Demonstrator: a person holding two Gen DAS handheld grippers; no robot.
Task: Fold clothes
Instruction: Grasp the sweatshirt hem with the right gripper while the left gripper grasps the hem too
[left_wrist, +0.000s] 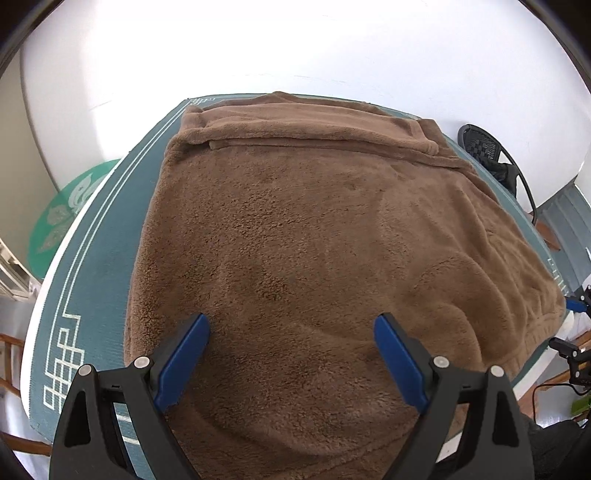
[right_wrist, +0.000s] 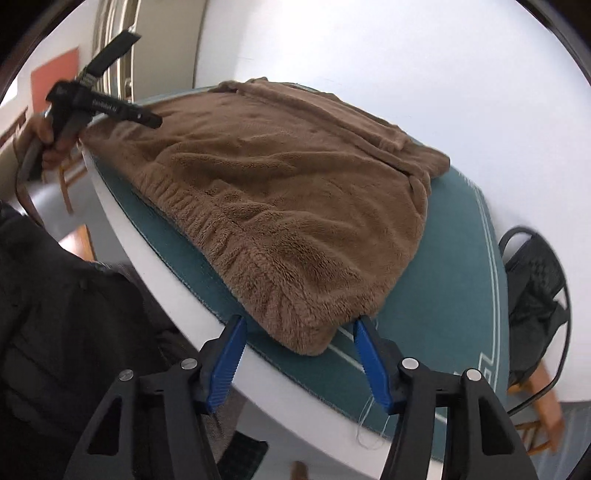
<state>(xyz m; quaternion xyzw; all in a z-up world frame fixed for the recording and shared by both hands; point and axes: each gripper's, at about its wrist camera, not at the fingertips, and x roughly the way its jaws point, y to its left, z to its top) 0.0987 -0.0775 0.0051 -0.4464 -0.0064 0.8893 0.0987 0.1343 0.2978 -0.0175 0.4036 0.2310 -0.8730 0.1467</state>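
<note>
A brown fleece garment (left_wrist: 295, 229) lies spread flat on a teal mat (left_wrist: 92, 266), with one part folded across its far end. My left gripper (left_wrist: 291, 321) is open and empty, hovering over the garment's near edge. In the right wrist view the garment (right_wrist: 280, 184) shows its ribbed hem along the table's near side. My right gripper (right_wrist: 299, 325) is open, its fingers straddling the near hem corner without gripping it. The left gripper (right_wrist: 110, 103) shows there at the upper left, held in a hand over the garment's other end.
The teal mat (right_wrist: 461, 280) with white line borders covers a white round table (right_wrist: 155, 273). A black mesh chair (right_wrist: 535, 288) stands at the right. Wooden chair parts (left_wrist: 14, 354) stand beside the table. A green patterned disc (left_wrist: 66, 218) lies at the left. Loose white threads (right_wrist: 369, 428) hang at the mat edge.
</note>
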